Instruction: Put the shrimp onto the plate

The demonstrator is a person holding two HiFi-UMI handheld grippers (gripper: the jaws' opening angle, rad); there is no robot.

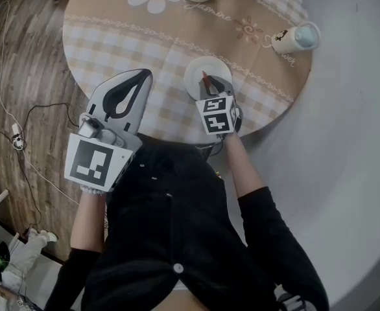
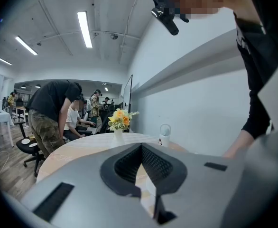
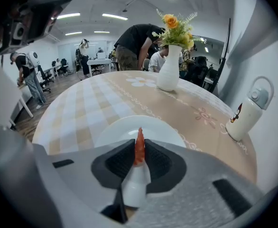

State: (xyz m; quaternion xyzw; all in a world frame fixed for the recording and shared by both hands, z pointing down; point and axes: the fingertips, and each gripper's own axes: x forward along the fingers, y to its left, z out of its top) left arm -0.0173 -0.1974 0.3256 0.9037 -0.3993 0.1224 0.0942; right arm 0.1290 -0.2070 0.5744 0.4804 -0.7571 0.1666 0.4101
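A shrimp with a white body and an orange-red tail sits between the jaws of my right gripper, which is shut on it with the tail pointing forward. Just ahead and below lies the white plate on the round checked table. In the head view the right gripper hangs over the near rim of the plate, with the shrimp's tail above it. My left gripper hovers over the table's near left edge, left of the plate. Its jaws are shut with nothing between them.
A white vase of yellow flowers stands at the far side of the table. A white bottle stands near the right edge. Cables lie on the wood floor at the left. People stand by desks beyond the table.
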